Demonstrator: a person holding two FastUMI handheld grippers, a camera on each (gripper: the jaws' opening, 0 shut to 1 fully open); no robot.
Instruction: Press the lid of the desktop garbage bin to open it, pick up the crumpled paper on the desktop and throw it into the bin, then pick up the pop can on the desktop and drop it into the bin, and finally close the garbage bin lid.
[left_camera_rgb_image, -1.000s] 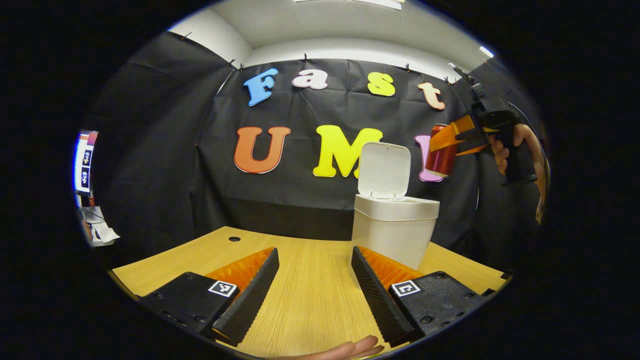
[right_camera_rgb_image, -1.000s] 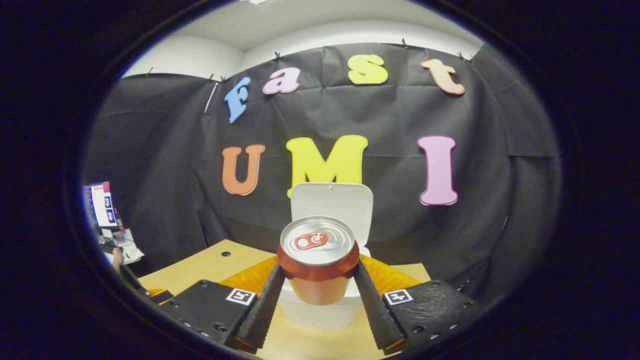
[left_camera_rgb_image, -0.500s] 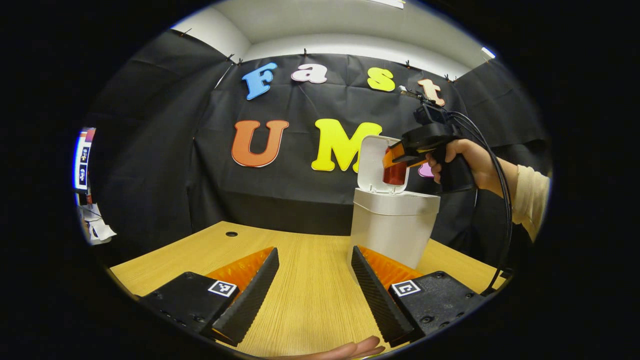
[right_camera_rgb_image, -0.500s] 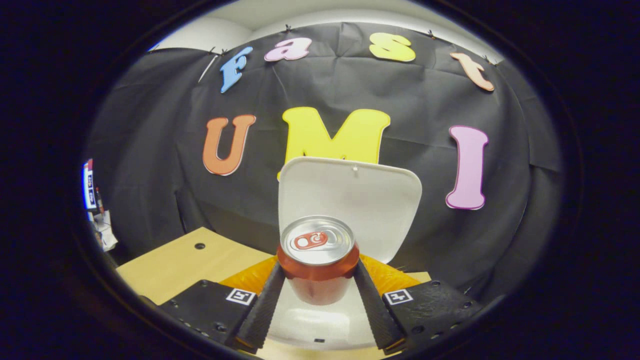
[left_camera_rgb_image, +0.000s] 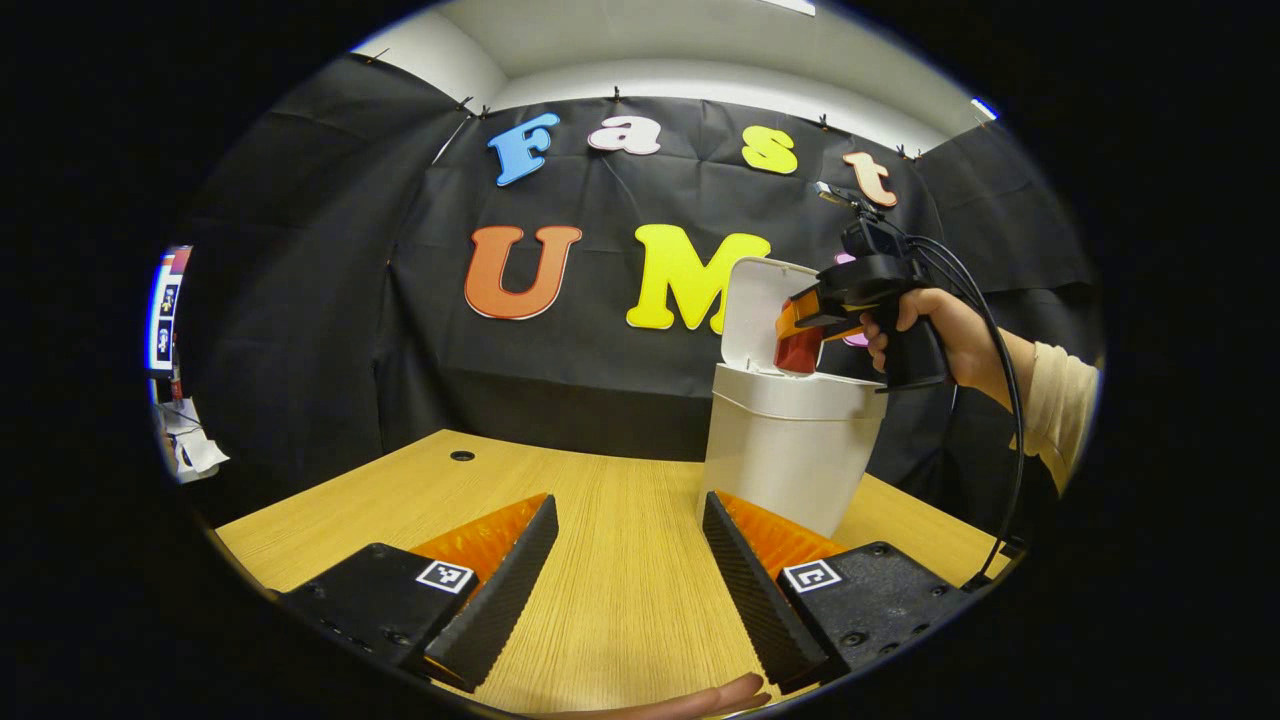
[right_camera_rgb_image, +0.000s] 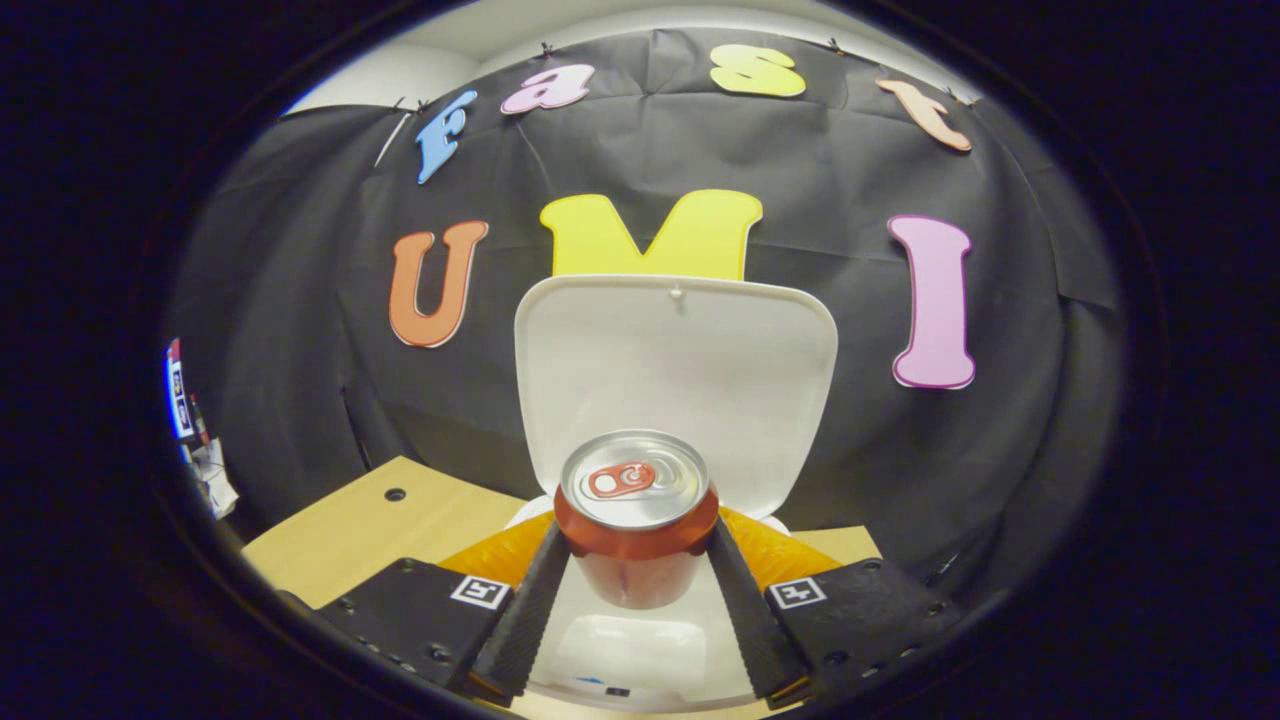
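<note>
We hold the pop can (right_camera_rgb_image: 636, 520) squeezed in our right hand-held gripper (right_camera_rgb_image: 636, 610) right over the open bin (left_camera_rgb_image: 785, 455) so it can drop in, while our left hand-held gripper (left_camera_rgb_image: 625, 575) waits, spread apart and empty, above the counter (left_camera_rgb_image: 610, 560).

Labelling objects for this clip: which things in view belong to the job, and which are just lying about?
Job:
- red aluminium pop can, clamped in the right gripper
- white plastic desktop bin, its flip lid standing open
- left gripper, open over the wooden desk

Lying about:
- white papers at the far left edge
- black cable hanging from the right gripper
</note>
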